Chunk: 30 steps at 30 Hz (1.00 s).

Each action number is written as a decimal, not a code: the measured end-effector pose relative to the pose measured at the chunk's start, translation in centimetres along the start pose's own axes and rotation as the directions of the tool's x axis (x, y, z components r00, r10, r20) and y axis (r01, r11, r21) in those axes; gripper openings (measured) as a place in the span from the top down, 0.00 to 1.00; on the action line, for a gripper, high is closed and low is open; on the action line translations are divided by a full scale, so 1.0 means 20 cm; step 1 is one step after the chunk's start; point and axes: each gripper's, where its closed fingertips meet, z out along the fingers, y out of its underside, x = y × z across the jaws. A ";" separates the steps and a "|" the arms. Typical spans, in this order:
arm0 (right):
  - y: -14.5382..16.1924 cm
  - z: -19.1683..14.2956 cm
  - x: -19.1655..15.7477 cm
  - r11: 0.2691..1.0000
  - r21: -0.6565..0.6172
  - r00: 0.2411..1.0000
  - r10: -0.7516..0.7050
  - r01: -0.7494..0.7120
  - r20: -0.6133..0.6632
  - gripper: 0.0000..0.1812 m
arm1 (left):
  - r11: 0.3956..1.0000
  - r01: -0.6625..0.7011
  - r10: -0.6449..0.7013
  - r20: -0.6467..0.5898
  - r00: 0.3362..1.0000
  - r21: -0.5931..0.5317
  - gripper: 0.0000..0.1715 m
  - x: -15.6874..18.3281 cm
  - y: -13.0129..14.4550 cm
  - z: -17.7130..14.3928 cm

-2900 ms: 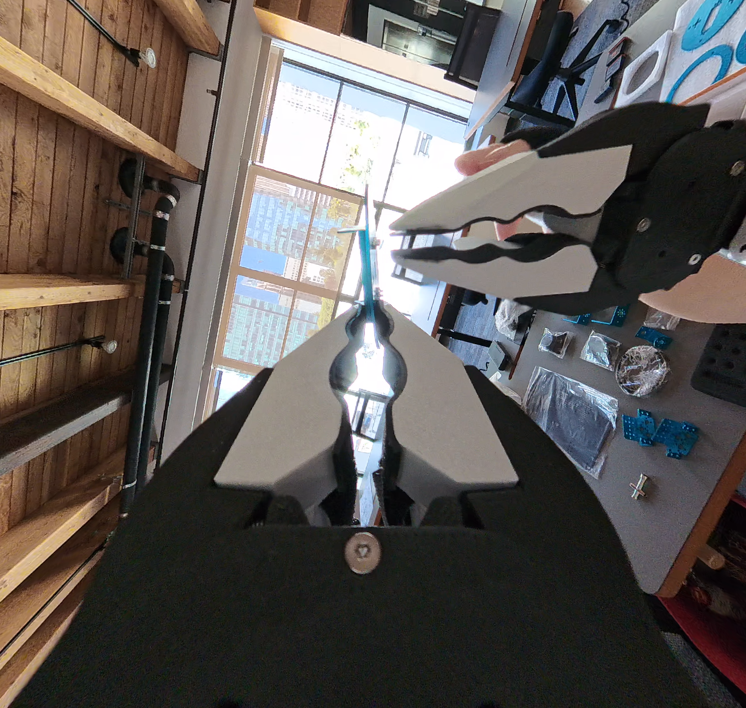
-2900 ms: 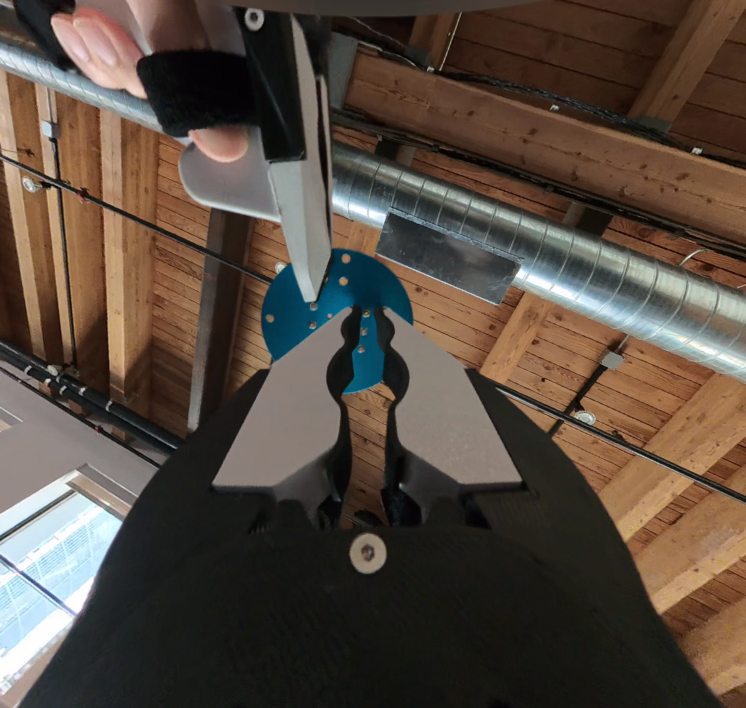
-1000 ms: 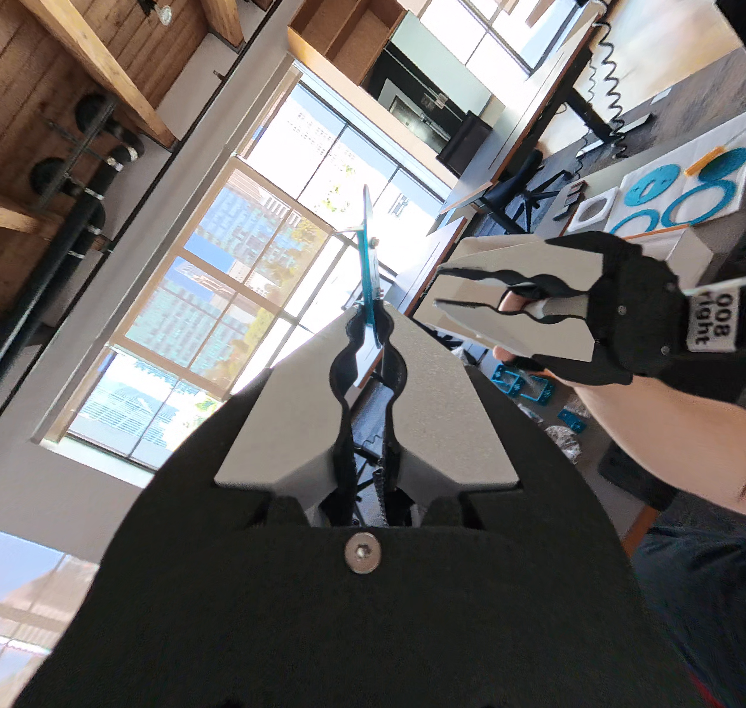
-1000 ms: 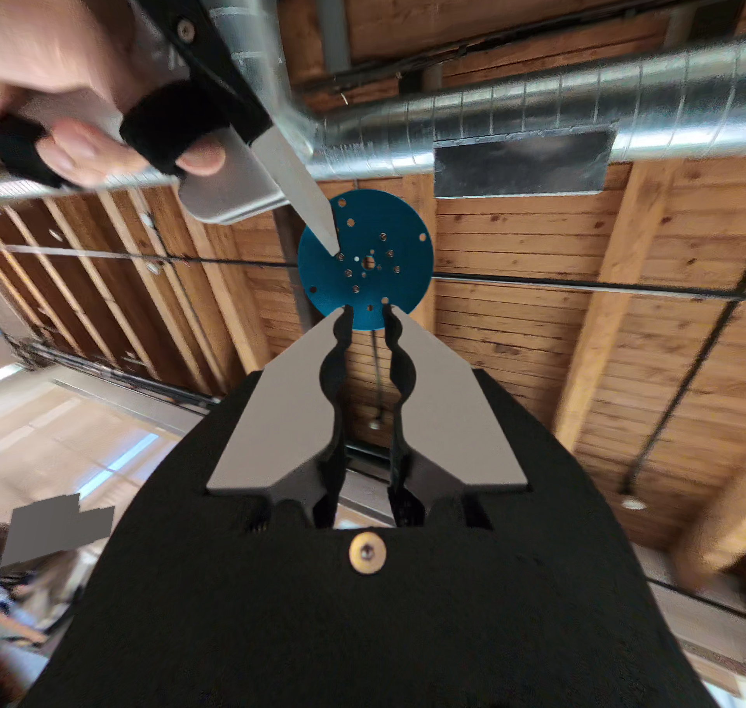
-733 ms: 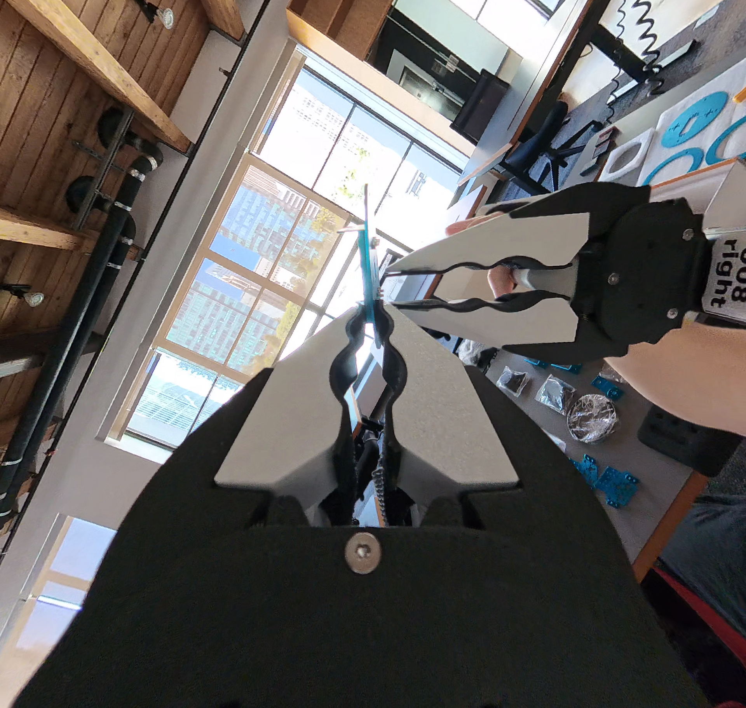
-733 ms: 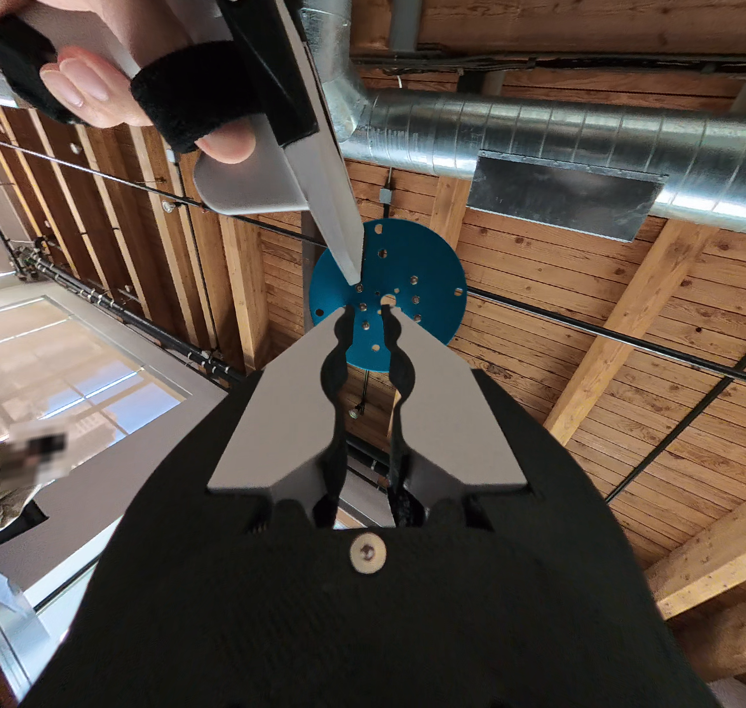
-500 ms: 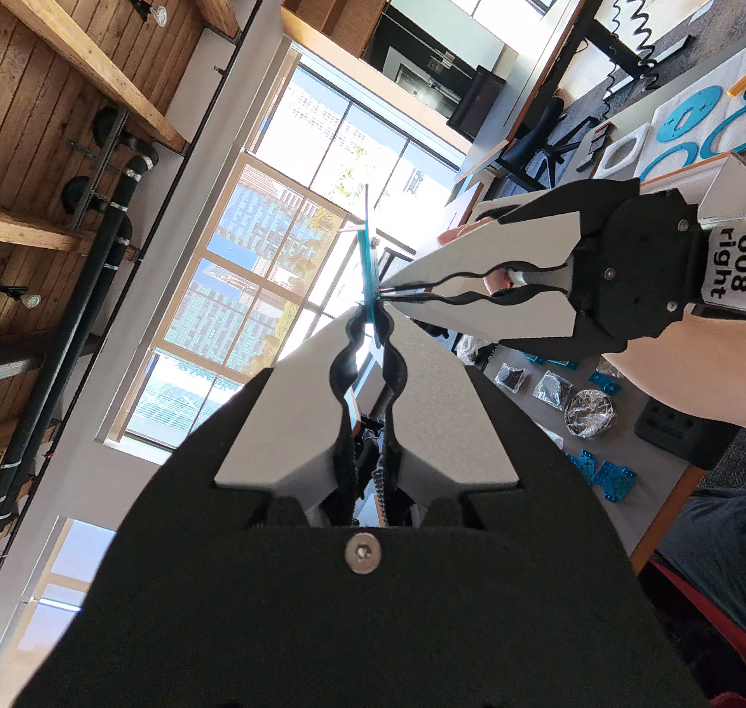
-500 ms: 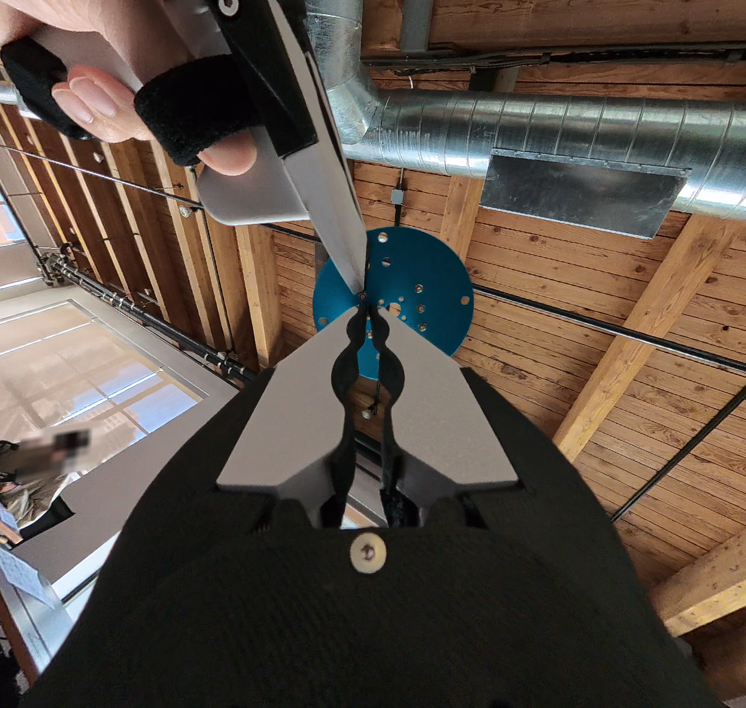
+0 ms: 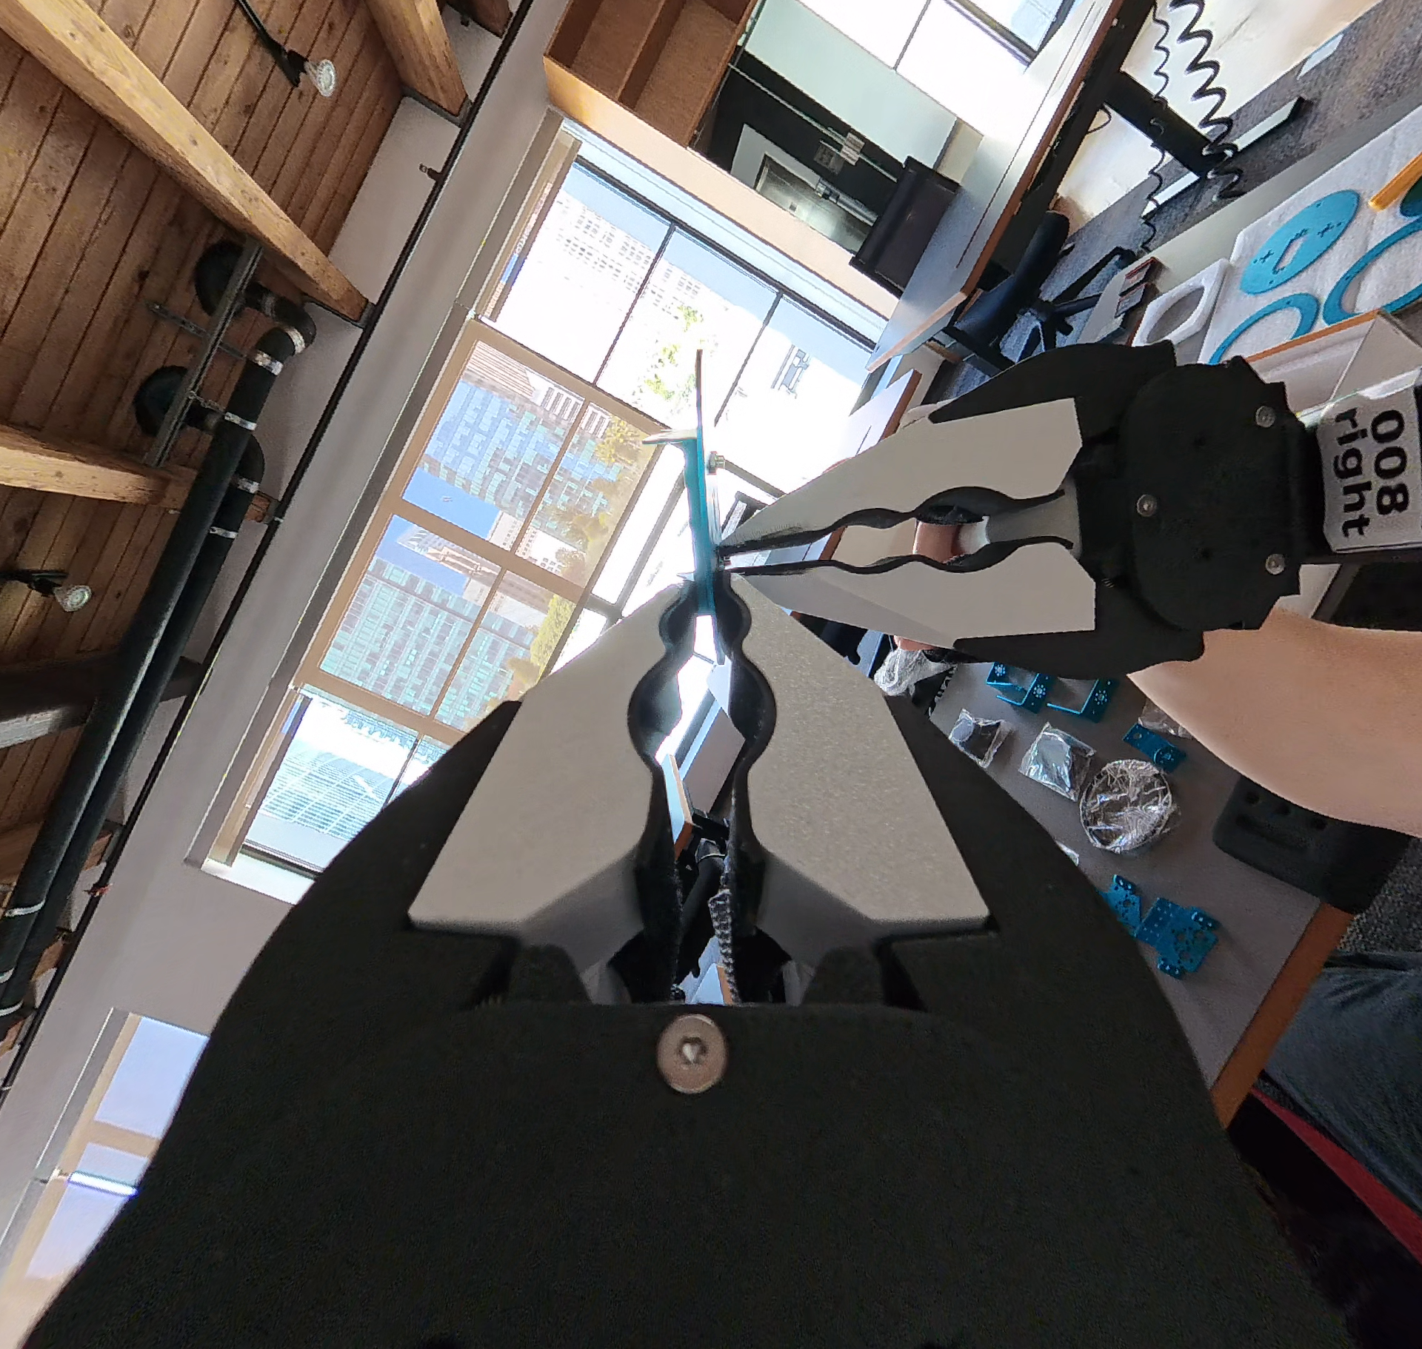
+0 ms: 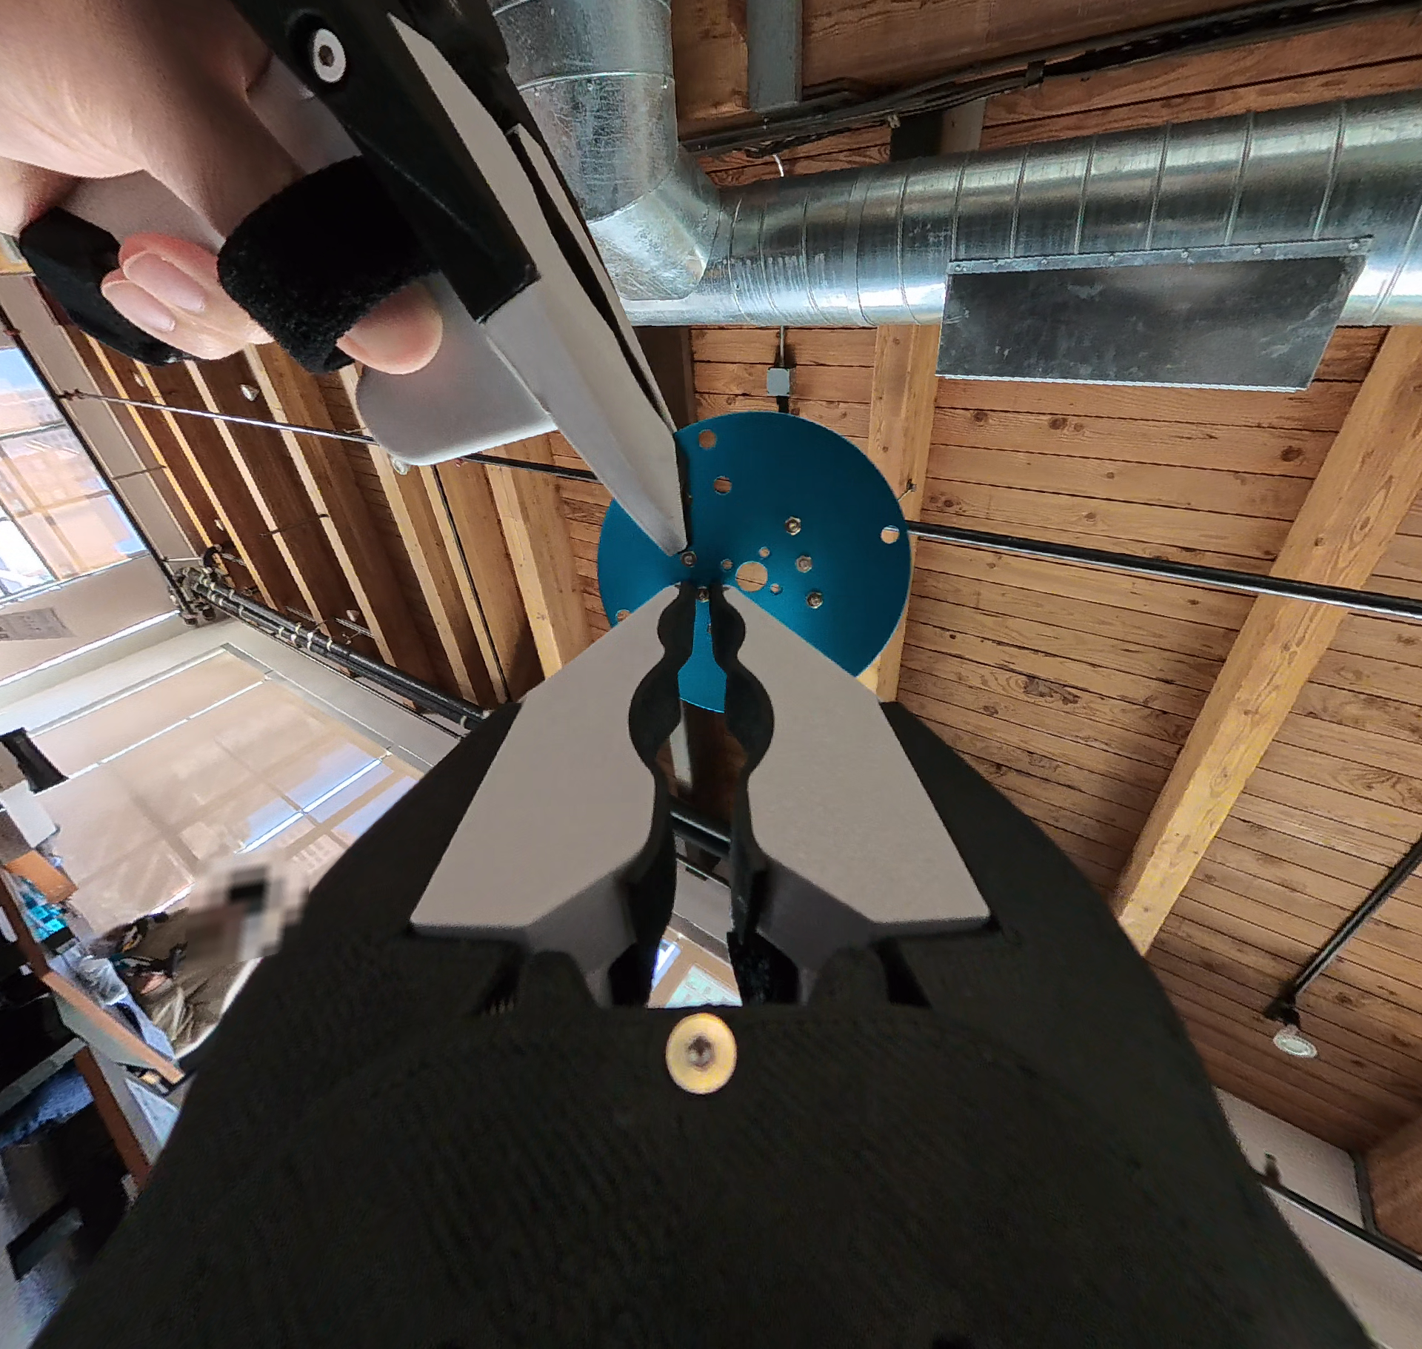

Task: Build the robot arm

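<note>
Disc (image 10: pixel 808 543) rim is clamped by the left gripper (image 9: pixel 704 597); a nut (image 10: pixel 702 595) on the disc is pinched by the right gripper (image 10: pixel 700 590).

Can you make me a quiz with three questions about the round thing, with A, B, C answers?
1. Where is the round plate?
A. flat on the table
B. up in the air, in the left claw
C. on the floor

2. What colour is it?
A. blue
B. red
C. yellow

3. How is the left claw?
A. wide open and empty
B. lying on the table
C. shut on the plate's edge

Answers:
1 B: the right wrist view shows the plate against the wooden ceiling.
2 A: its face is plainly blue.
3 C: its fingertips pinch the thin plate, seen edge-on.
</note>
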 end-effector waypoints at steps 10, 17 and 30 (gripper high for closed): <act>-0.02 0.00 0.07 0.858 0.116 0.863 0.505 -0.500 -0.016 1.00 | 0.996 -0.053 0.049 0.062 0.997 0.073 0.98 0.00 -0.06 0.00; 0.04 -0.14 0.14 0.537 0.346 0.572 0.821 -0.769 -0.004 1.00 | 0.994 0.034 -0.040 0.053 0.998 0.107 0.98 -0.03 -0.03 0.00; 0.11 -0.07 0.10 0.091 0.157 0.168 0.776 -0.984 0.608 0.95 | 0.929 0.339 -0.301 -0.235 0.924 0.146 0.98 0.04 0.06 -0.04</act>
